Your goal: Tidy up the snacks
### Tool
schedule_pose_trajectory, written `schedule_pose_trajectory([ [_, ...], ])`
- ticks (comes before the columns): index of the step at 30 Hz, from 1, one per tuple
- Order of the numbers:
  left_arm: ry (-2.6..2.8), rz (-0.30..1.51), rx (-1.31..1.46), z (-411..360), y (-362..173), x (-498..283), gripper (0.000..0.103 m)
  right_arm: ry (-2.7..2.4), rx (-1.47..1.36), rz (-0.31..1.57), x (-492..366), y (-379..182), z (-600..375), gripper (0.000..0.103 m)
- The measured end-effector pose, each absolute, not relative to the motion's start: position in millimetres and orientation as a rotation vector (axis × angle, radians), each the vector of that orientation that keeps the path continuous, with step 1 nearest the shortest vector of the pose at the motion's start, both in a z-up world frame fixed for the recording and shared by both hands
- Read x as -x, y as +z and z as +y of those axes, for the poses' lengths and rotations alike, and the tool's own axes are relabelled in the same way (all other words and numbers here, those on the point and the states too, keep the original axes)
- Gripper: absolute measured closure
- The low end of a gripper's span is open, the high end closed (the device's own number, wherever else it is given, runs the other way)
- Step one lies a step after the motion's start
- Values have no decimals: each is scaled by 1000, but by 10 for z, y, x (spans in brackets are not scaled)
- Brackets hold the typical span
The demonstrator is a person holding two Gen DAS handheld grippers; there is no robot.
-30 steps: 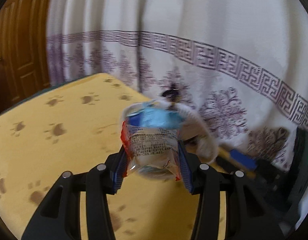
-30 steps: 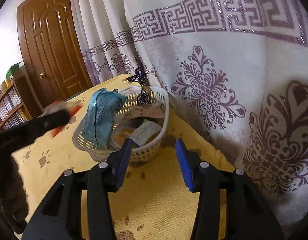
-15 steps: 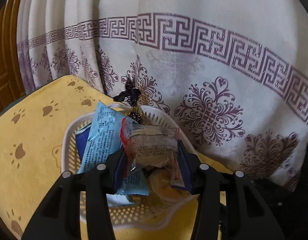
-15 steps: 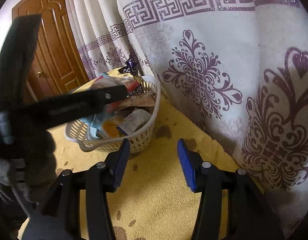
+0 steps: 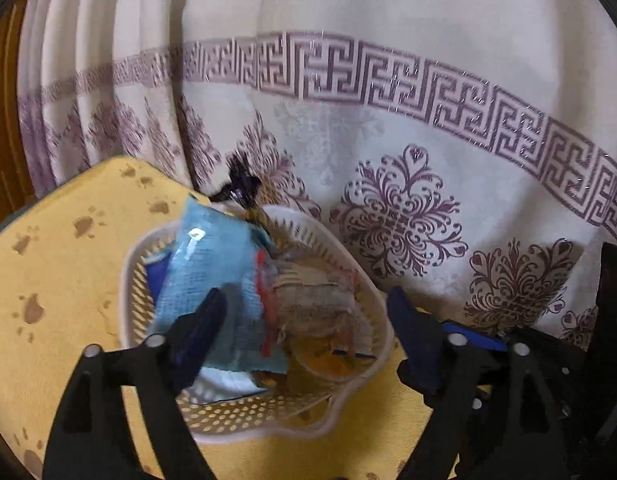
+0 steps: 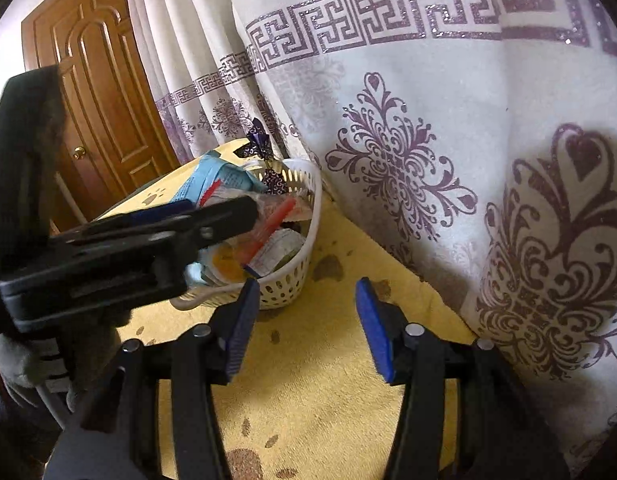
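A white perforated basket (image 5: 244, 432) (image 6: 284, 292) holds several snacks at the back of the yellow paw-print table. My left gripper (image 5: 304, 304) (image 6: 212, 216) hovers over it with its jaws opening wide. The clear red-edged snack packet (image 5: 316, 296) (image 6: 276, 216) lies blurred between the pads, touching neither, on top of the pile. A light blue packet (image 5: 212, 264) (image 6: 224, 178) leans at the basket's left. My right gripper (image 6: 306, 288) is open, its jaws still opening, with nothing between them, low over the cloth just right of the basket.
A white curtain with purple patterns (image 5: 388, 128) (image 6: 428, 140) hangs right behind the basket. A dark purple wrapped sweet (image 5: 240, 188) (image 6: 260, 136) sticks up at the basket's far rim. A brown door (image 6: 100, 80) stands at the left. Bare yellow cloth (image 6: 328, 380) lies below the right gripper.
My left gripper carried the clear packet over the basket, then spread its jaws and let it go onto the pile. The right gripper stayed put and its jaws widened a little.
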State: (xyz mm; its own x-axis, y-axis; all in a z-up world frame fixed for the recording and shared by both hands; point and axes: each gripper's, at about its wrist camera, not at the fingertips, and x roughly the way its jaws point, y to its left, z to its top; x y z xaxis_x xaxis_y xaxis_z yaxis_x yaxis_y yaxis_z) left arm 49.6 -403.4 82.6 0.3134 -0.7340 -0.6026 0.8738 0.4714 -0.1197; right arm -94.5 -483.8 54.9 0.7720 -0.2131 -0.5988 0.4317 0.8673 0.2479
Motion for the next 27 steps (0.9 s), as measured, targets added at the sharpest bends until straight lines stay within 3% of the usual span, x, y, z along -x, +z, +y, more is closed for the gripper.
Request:
schedule_pose_trajectory([
  [6, -1020, 610, -254, -3876, 938, -454, 14, -368, -390, 612, 985, 603, -4832, 30],
  [10, -908, 590, -281, -3776, 972, -453, 10, -398, -389, 607, 1014, 644, -4810, 10],
  [12, -862, 573, -298, -3725, 998, -423, 7, -405, -386, 598, 1026, 665, -4794, 6],
  [27, -703, 479, -360, -3431, 1238, -174, 5, -462, -296, 564, 1103, 874, -4569, 3],
])
